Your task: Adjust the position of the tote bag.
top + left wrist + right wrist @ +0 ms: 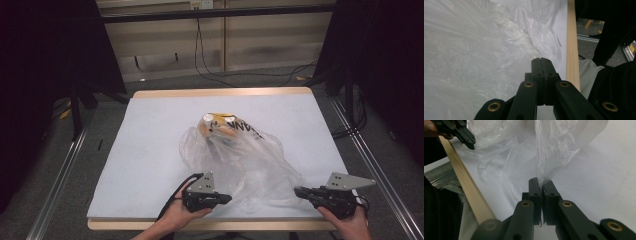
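Right now I have both grippers at the near edge of the worktop (150, 130), with a clear plastic bag (250, 160) lying between them and spreading toward the middle. My left gripper (226, 198) has its jaws pressed together at the bag's near left edge; whether film is caught in them I cannot tell. My right gripper (298, 190) is clamped on a pinch of the bag's film. An orange-and-white package (225, 127) sits inside the bag's far end.
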{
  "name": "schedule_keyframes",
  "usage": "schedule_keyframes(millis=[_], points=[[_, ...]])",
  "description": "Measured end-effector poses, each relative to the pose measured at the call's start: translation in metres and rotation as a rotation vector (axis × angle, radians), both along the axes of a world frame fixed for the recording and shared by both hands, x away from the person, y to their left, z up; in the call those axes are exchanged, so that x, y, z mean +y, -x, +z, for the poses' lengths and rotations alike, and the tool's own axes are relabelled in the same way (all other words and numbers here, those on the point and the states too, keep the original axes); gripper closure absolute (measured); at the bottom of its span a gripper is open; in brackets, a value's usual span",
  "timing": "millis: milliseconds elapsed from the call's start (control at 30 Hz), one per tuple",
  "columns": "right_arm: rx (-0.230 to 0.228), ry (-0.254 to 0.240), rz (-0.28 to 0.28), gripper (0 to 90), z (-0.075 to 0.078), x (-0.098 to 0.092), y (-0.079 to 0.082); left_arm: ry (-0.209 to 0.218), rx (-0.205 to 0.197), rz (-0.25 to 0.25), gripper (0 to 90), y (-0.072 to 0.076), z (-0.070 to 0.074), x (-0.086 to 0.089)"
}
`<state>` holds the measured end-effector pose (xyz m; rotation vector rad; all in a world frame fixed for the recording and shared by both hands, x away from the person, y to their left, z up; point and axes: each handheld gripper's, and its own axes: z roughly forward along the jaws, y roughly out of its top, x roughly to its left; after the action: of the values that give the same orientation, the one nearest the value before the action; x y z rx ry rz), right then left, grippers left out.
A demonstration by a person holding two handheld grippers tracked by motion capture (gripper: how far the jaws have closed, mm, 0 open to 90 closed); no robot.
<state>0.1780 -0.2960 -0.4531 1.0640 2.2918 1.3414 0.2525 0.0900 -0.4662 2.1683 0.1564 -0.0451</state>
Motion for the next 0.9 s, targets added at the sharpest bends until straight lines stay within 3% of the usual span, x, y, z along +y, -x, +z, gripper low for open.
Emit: schedule_keyframes(millis=[200, 300, 600, 667, 700, 900], points=[[-0.017, -0.022, -0.014, 89.2, 0.002, -0.002, 0.000, 0.074, 0.009, 0.006, 90.0, 0.001, 0.009, 0.007], [-0.033, -0.026, -0.013, 89.6, 0.003, -0.002, 0.000, 0.069, -0.004, 0.003, 90.0, 0.001, 0.012, 0.008], [-0.068, -0.063, -0.024, 90.0, 0.009, -0.002, 0.000, 0.142, -0.002, 0.025, 90.0, -0.003, 0.023, 0.015], [-0.079, -0.068, -0.030, 90.0, 0.010, -0.003, 0.000, 0.148, 0.009, 0.033, 90.0, -0.004, 0.024, 0.017], [-0.082, -0.077, -0.033, 90.0, 0.011, -0.003, 0.000, 0.130, -0.004, 0.032, 90.0, -0.004, 0.024, 0.017], [-0.095, -0.083, -0.038, 90.0, 0.013, -0.002, -0.001, 0.159, 0.002, 0.026, 90.0, -0.004, 0.027, 0.016]])
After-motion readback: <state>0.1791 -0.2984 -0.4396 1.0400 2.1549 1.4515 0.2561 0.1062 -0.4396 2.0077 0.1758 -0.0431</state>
